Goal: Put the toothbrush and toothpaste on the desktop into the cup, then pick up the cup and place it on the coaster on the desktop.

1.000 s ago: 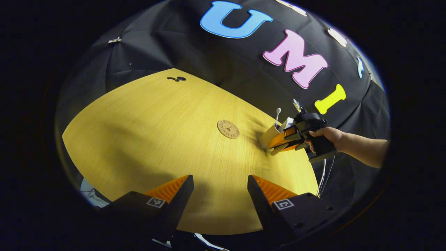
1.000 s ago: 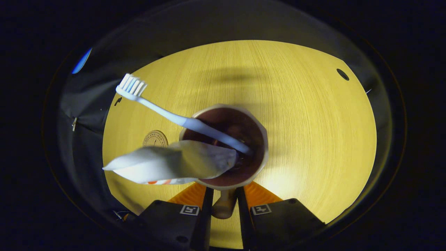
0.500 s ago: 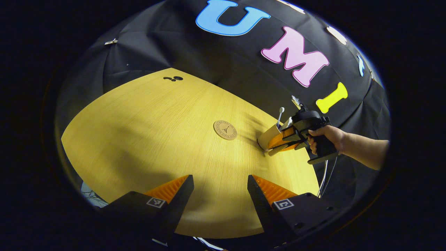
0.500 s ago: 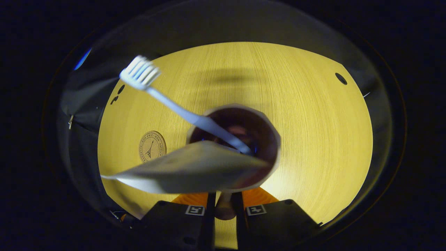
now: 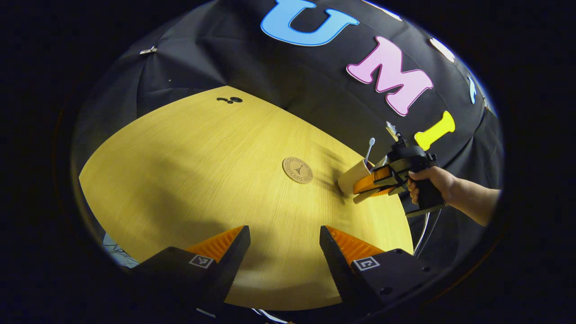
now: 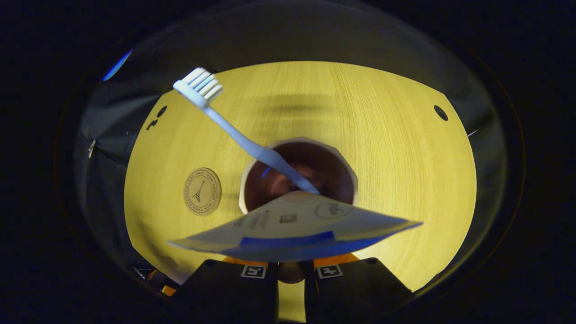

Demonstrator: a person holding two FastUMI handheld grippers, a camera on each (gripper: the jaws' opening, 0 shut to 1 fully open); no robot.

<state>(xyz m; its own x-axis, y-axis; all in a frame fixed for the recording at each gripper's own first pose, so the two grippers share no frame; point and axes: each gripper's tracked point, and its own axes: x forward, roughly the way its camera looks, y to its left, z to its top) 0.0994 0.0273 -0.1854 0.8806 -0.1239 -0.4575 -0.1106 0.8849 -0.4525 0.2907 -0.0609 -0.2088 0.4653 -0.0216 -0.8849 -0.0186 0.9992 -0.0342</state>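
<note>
While clamped on the handle of the cup (image 6: 299, 175), right hand-held gripper (image 6: 290, 272) holding it tilted and just above the counter (image 5: 189, 171), with toothbrush (image 6: 238, 135) leaning out toward 11 o'clock and toothpaste (image 6: 292, 227) lying across the rim at 6 o'clock. Coaster (image 6: 202, 191) flat on the counter at 9 o'clock from the cup, near but apart. Left hand-held gripper (image 5: 284, 245) low over the near edge, fingers spread wide, gripping nothing.

One cup (image 6: 299, 175), one toothbrush (image 6: 238, 135), one toothpaste tube (image 6: 292, 227), one coaster (image 6: 202, 191), and two grippers (image 5: 283, 247) (image 5: 375, 182) were counted on and above one table (image 5: 189, 157).
</note>
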